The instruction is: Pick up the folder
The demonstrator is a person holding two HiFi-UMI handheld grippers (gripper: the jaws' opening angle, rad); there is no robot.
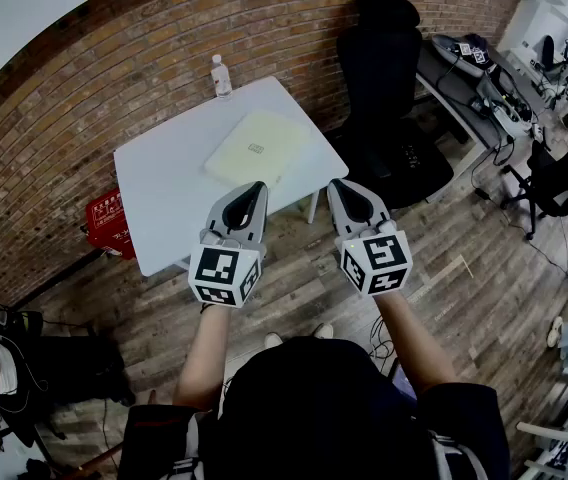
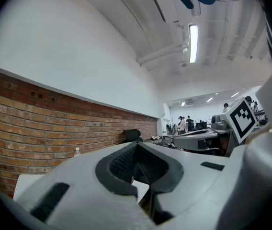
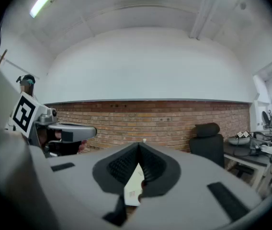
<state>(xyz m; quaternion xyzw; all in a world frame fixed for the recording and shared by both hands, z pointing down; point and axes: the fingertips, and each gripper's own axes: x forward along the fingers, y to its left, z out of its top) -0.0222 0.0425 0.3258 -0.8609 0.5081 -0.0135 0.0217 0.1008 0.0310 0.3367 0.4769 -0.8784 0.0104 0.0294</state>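
Folder [image 1: 257, 148] is seen flat on table [image 1: 164, 198]; judged light, thin, floppy. Its near edge is favoured for pinching. Left gripper [image 1: 256, 187] and right gripper [image 1: 339, 184] are held pressed together, empty.

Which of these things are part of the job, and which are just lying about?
Part of the job: the pale yellow folder lying flat on the white table; the left tool and right tool, both shut, holding nothing.
Just lying about: the water bottle at the table's far edge, the black chair, the red crate beside the table.
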